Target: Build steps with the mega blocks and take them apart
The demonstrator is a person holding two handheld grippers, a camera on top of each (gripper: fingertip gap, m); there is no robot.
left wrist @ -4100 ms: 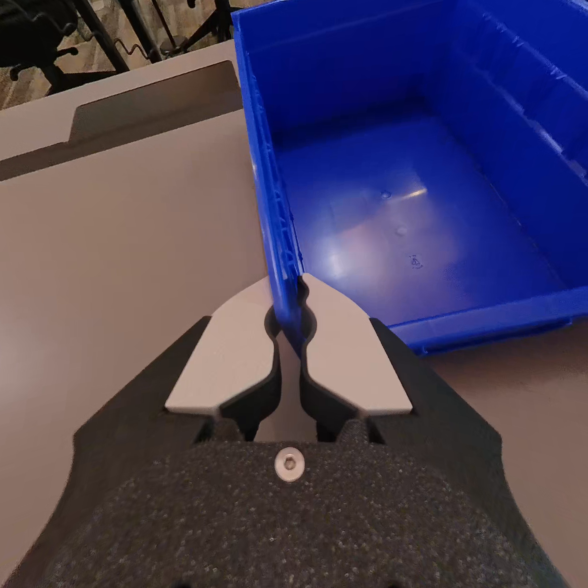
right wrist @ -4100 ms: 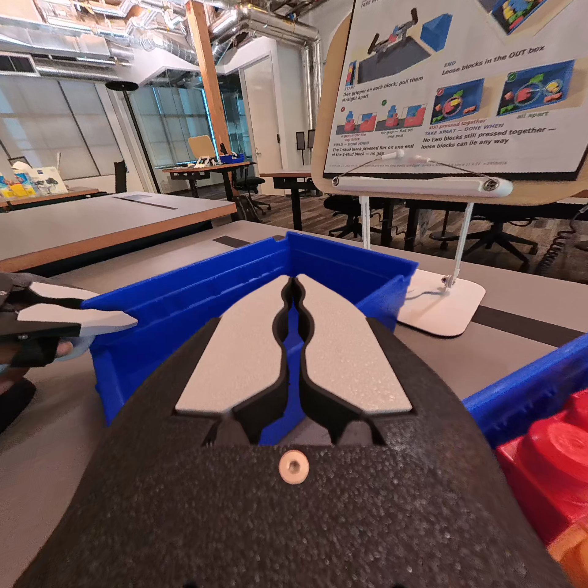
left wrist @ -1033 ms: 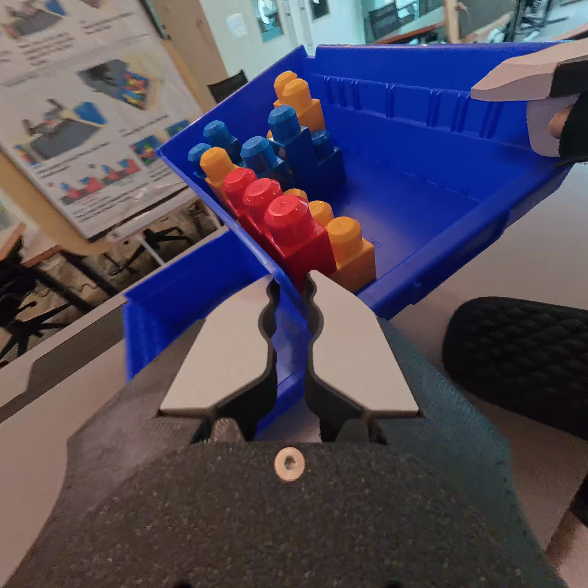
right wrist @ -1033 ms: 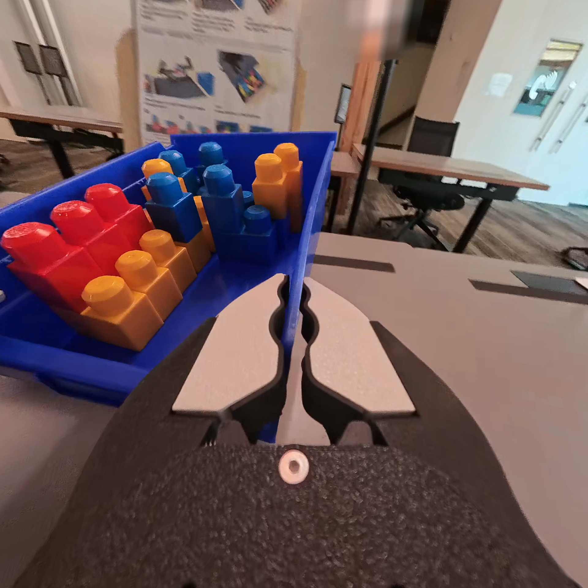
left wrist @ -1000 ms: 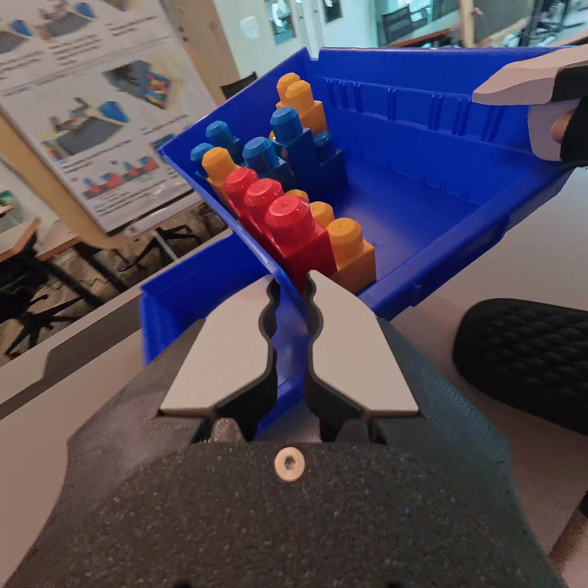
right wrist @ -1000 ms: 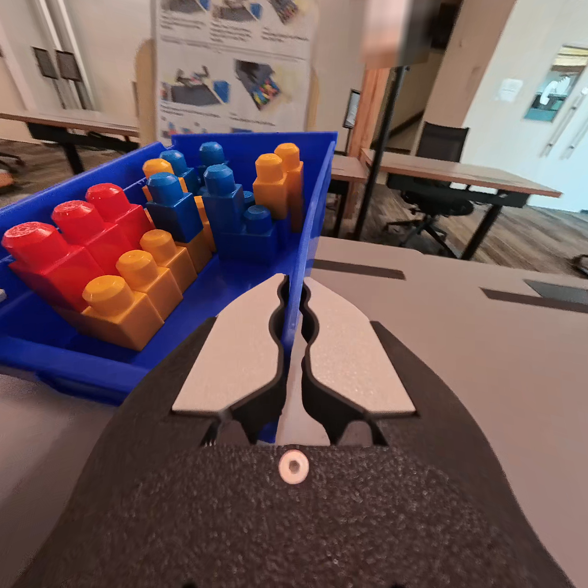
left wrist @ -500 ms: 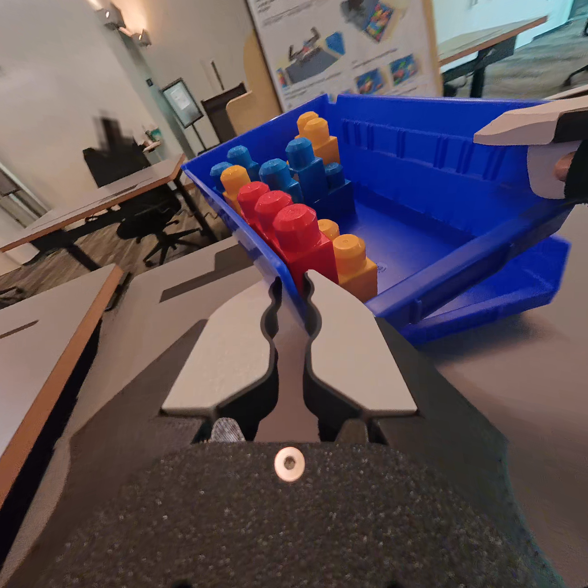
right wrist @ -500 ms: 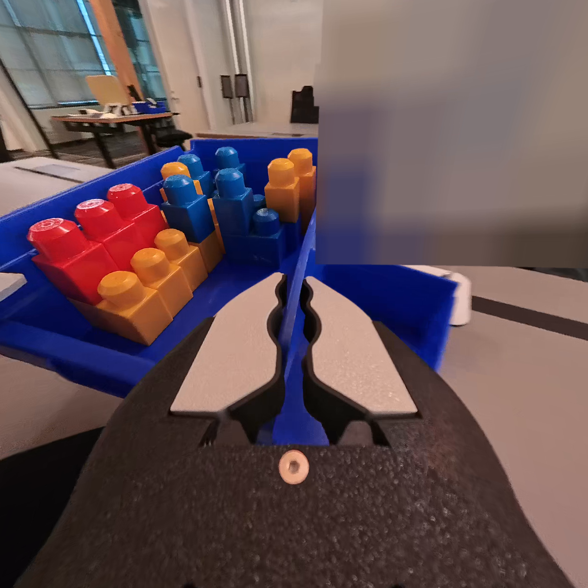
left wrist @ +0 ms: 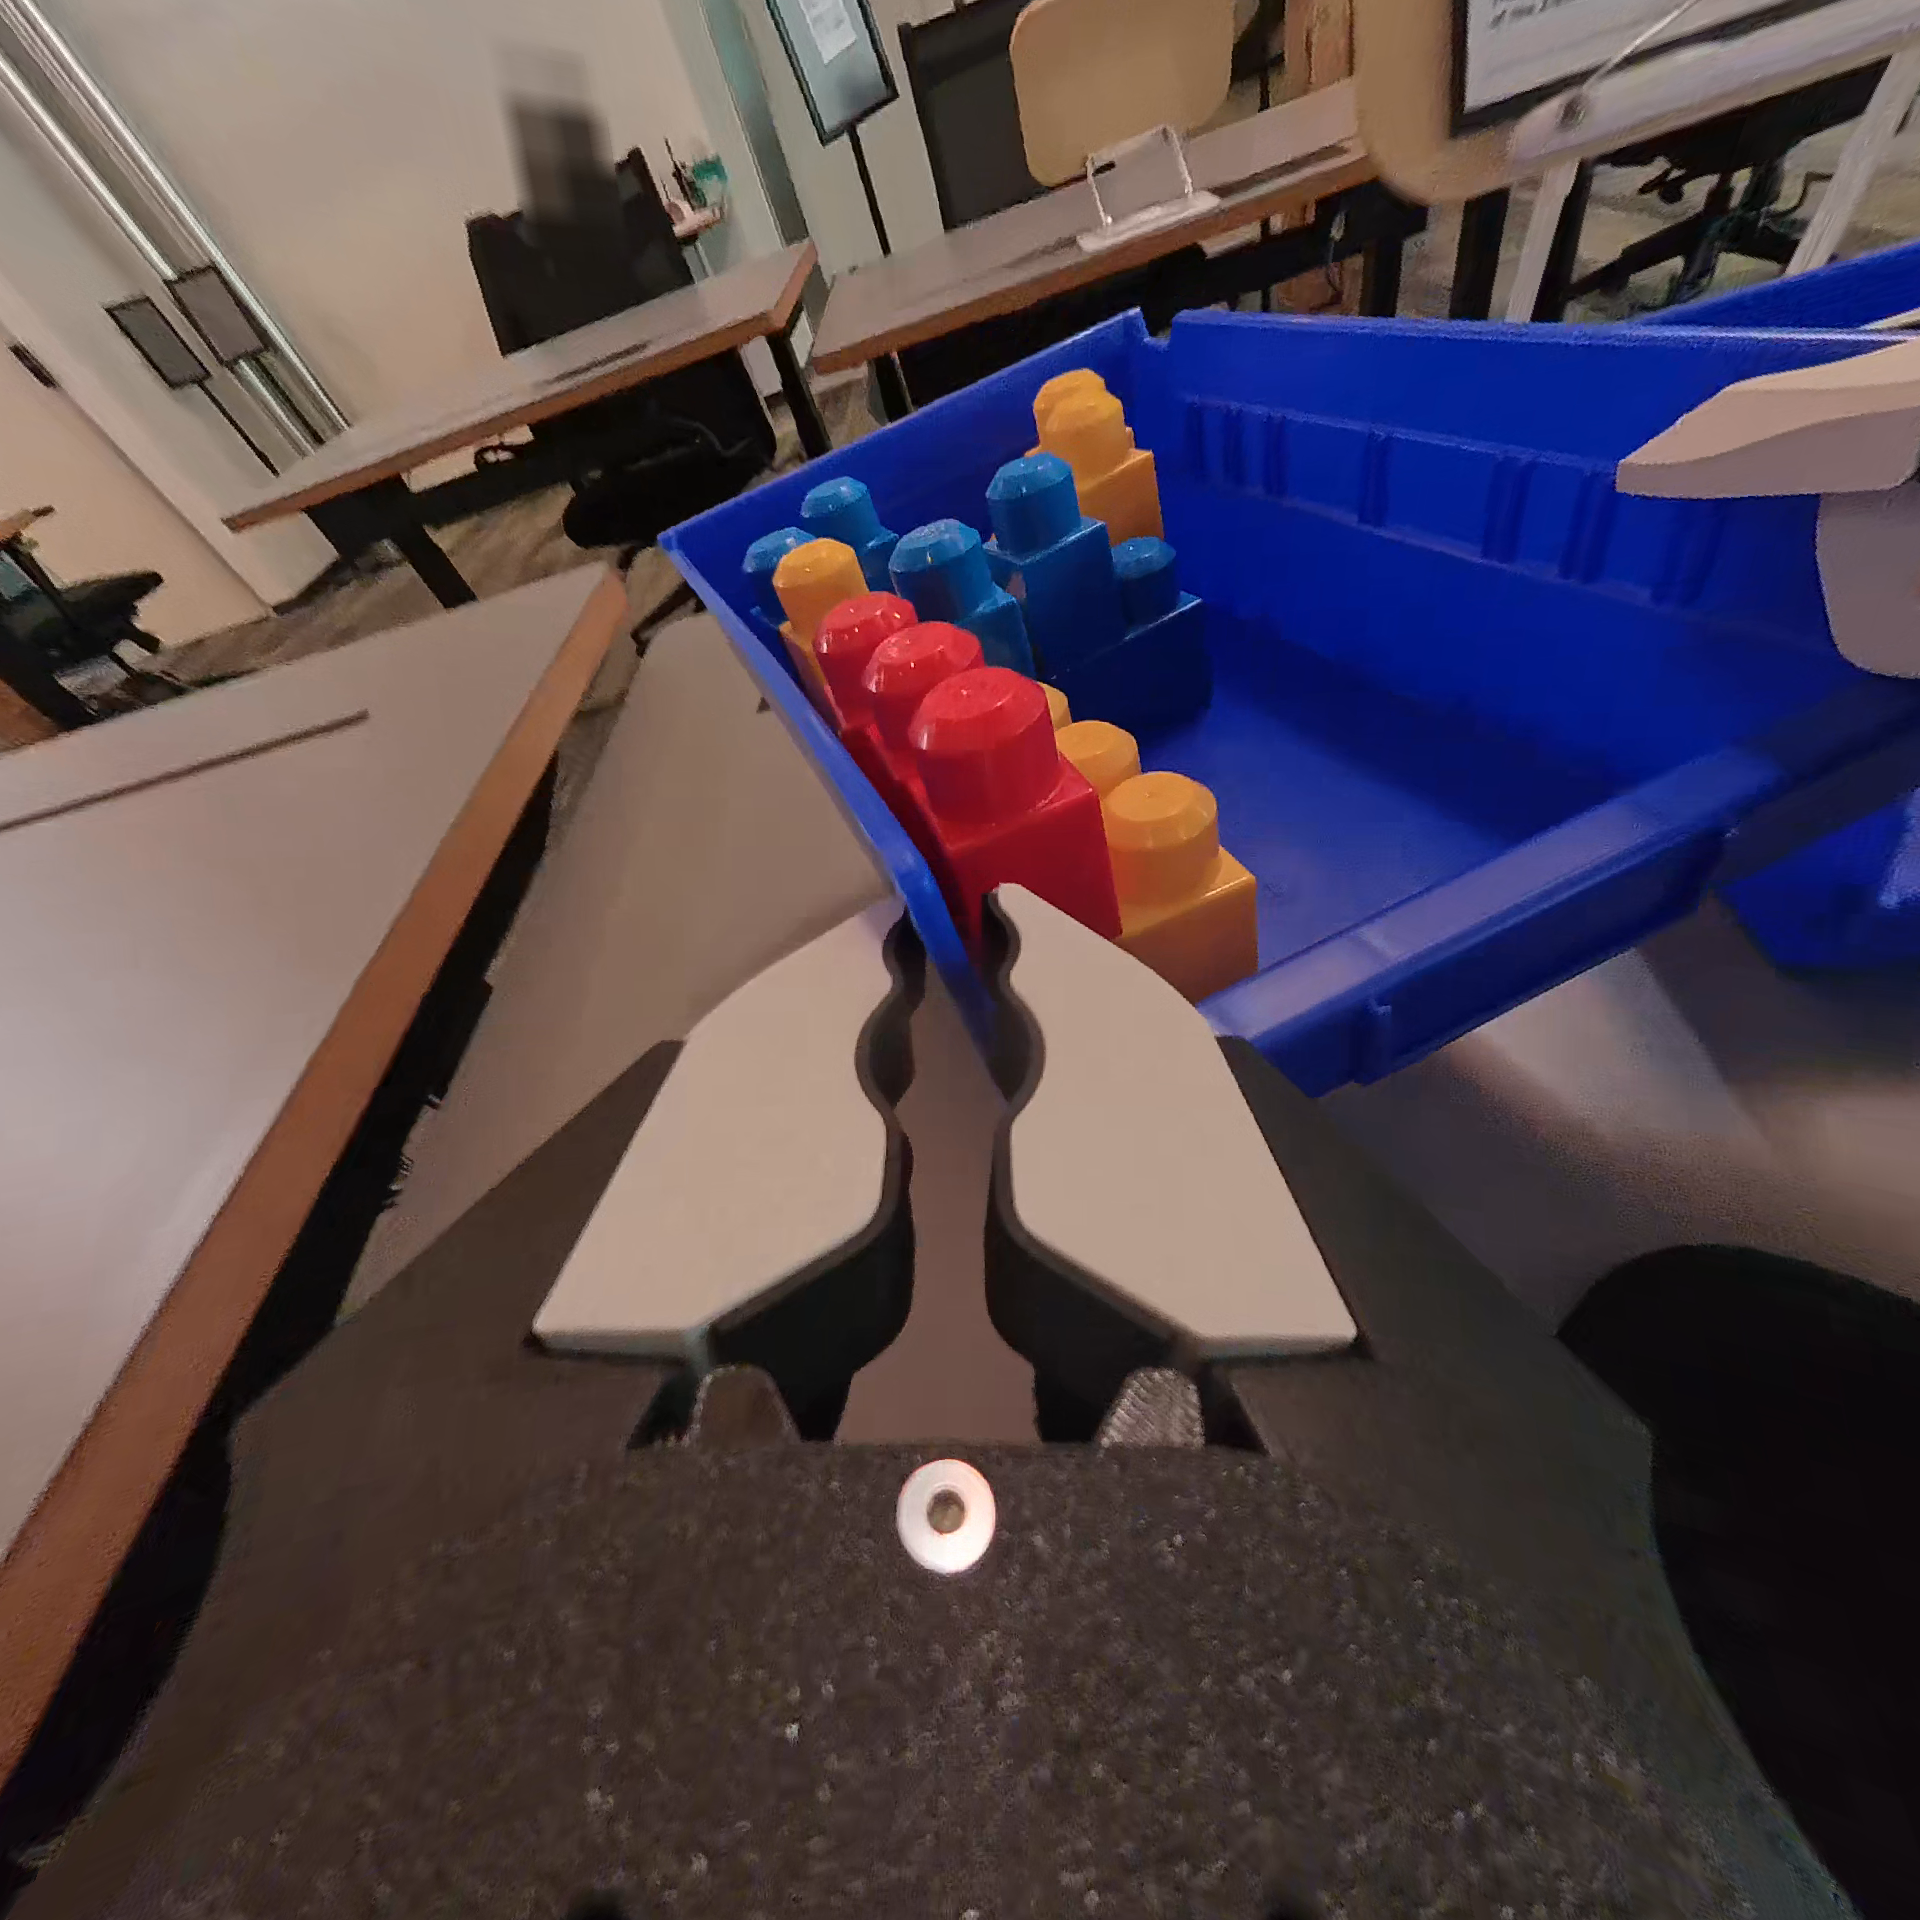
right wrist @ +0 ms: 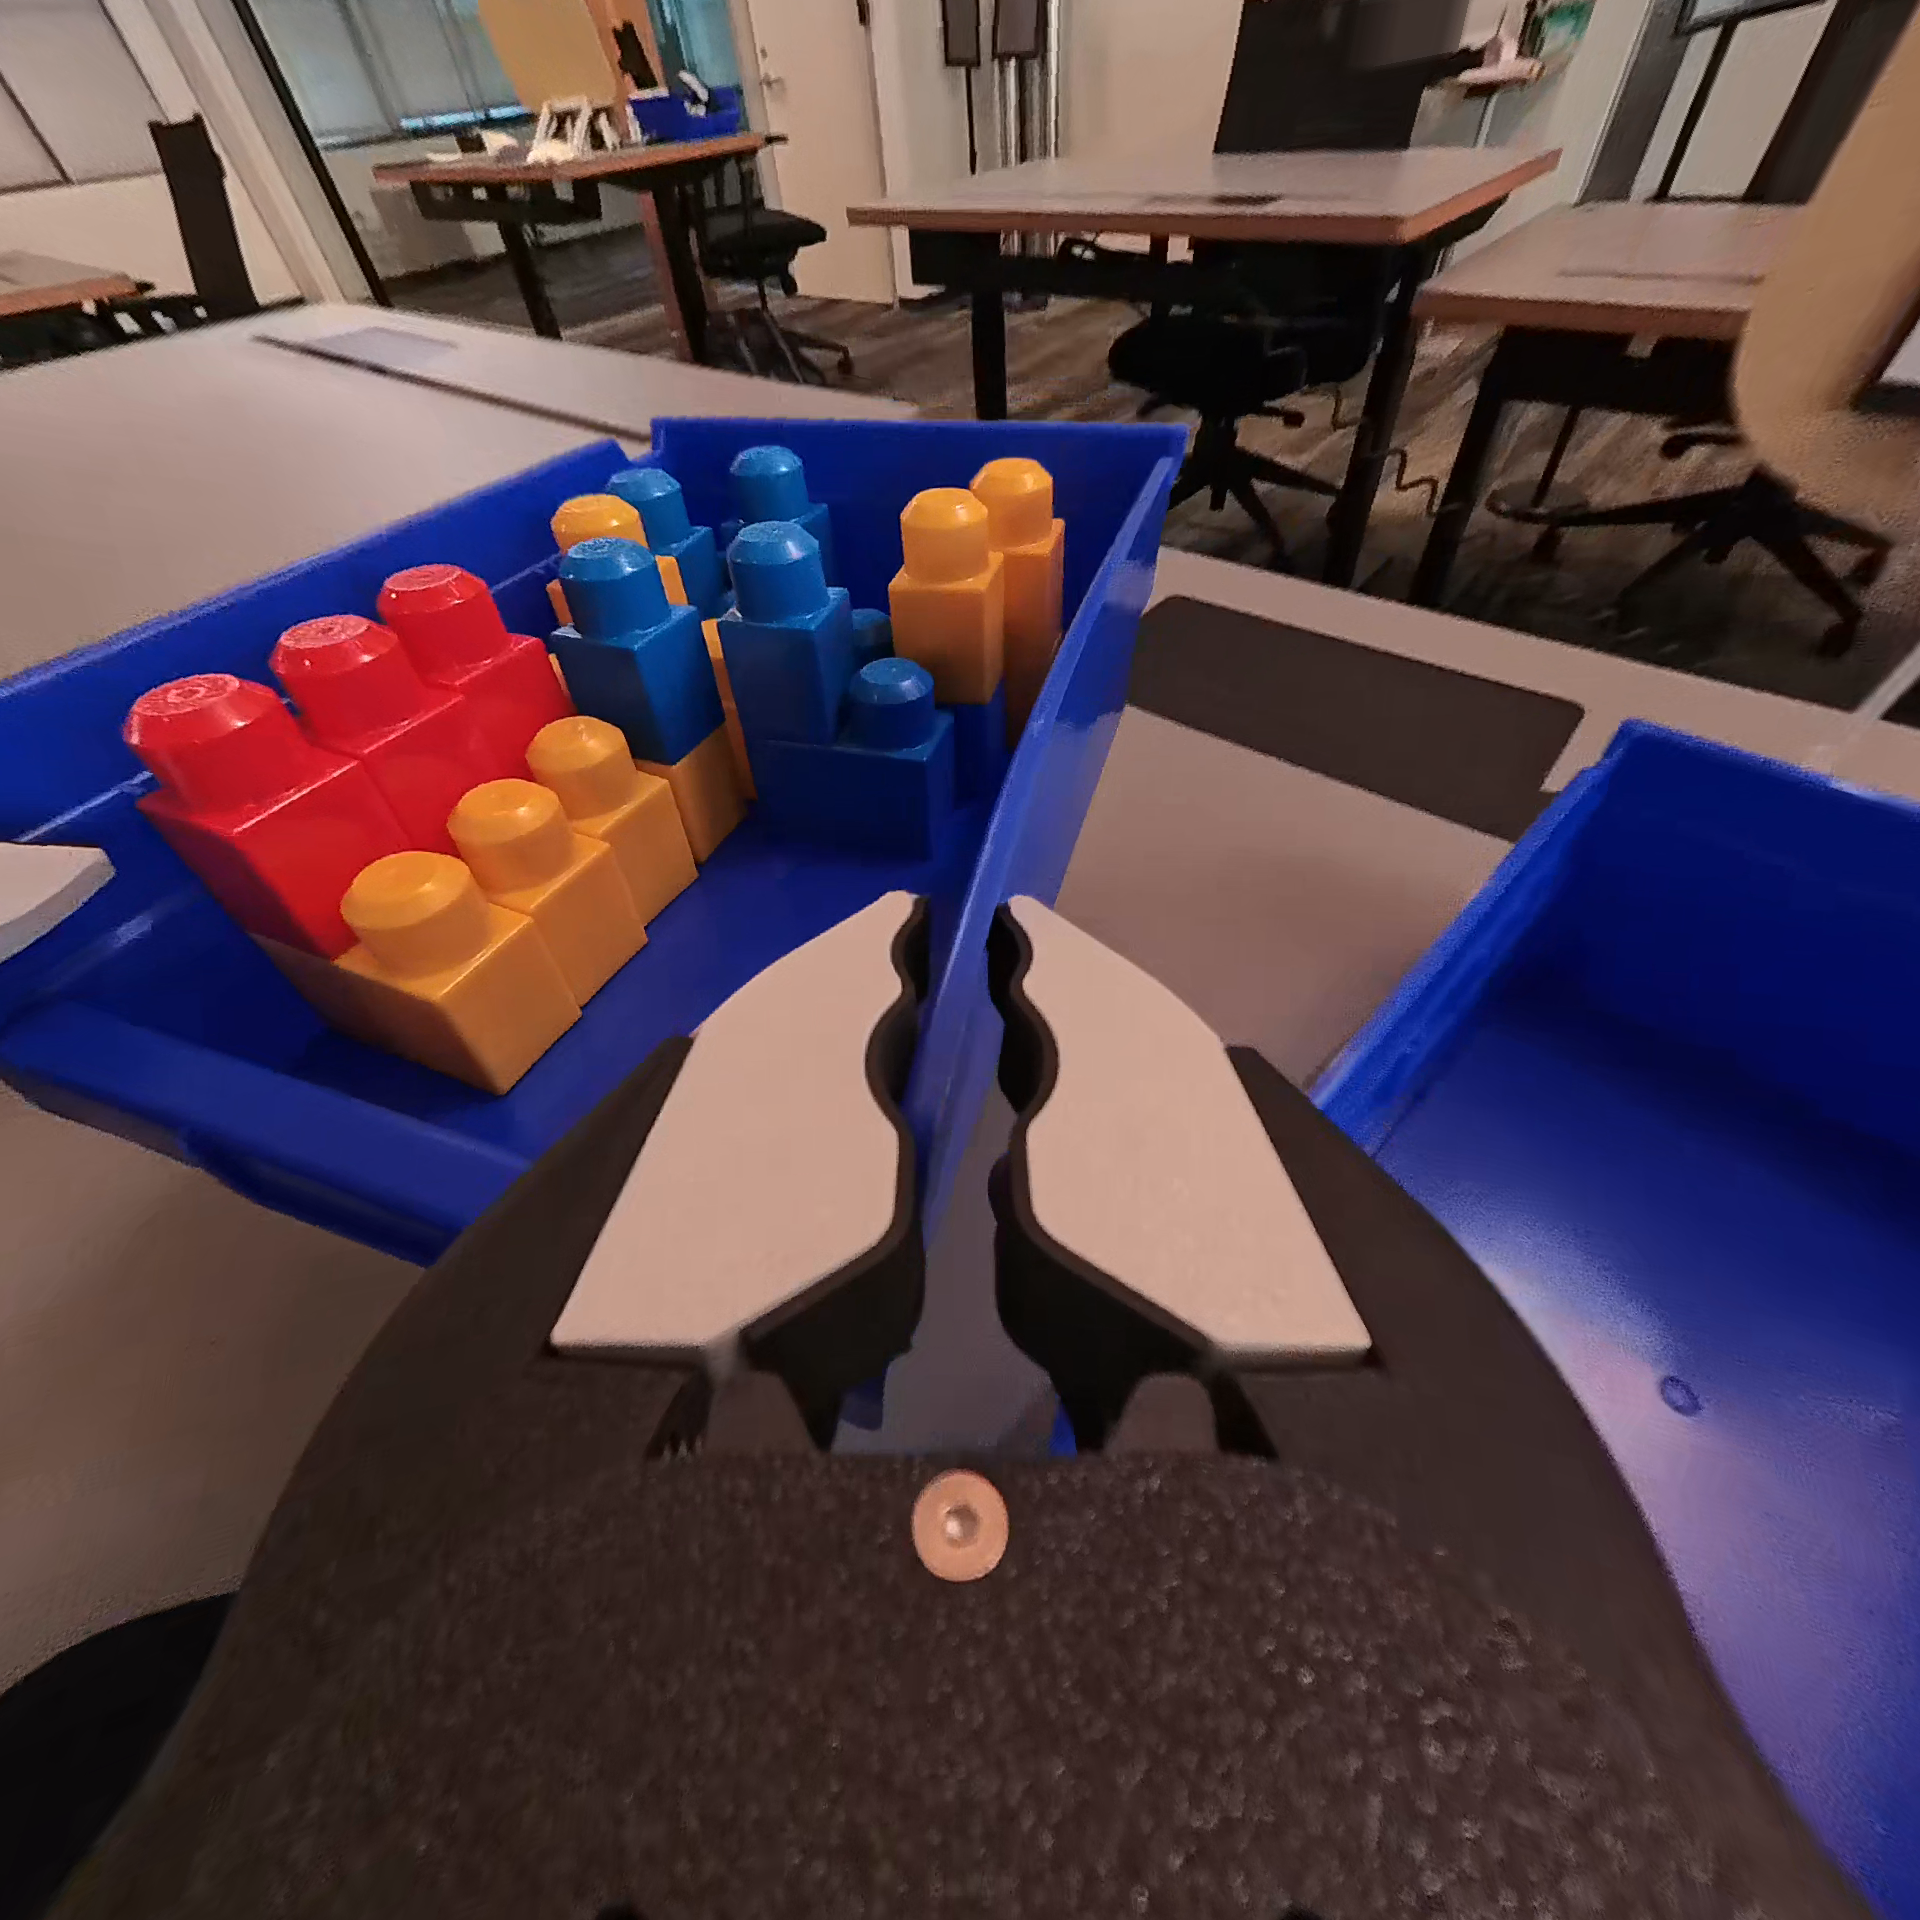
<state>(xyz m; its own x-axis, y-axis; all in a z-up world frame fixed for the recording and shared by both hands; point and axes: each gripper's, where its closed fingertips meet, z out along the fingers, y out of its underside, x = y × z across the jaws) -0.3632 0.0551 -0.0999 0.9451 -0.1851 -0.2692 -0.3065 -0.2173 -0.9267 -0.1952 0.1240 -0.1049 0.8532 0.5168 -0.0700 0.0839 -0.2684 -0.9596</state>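
Office room with desks and wheeled chairs in the upper part of both frames; grey tabletop (left wrist: pixel 727 852) below.

Item 1: mega blocks, stacked in stepped clusters inside the blue bin (right wrist: pixel 1081 644). Red three-stud block (right wrist: pixel 312 769) is seated on an orange three-stud base (right wrist: pixel 488 935) at the left of the right wrist frame; blue stepped stack (right wrist: pixel 790 665) at the centre; tall orange block (right wrist: pixel 966 592) against the bin's right wall. Judged light, rigid, smooth-sided plastic, liable to slip; best taken across two flat opposite sides below the studs, one block per gripper, and pulled straight apart.

Item 2: blue bin, seen tilted, with one end apparently raised off the tabletop. Walls thin and judged somewhat flexible; contents may slide if it is tipped further.

Item 3: left gripper (left wrist: pixel 945 925), narrowed onto the bin's side wall at the lower centre of its frame, beside the red block.

Item 4: right gripper (right wrist: pixel 951 914), narrowed onto the opposite wall.

Item 5: second blue bin (right wrist: pixel 1662 1091), lower right of the right wrist frame; visible part holds nothing.
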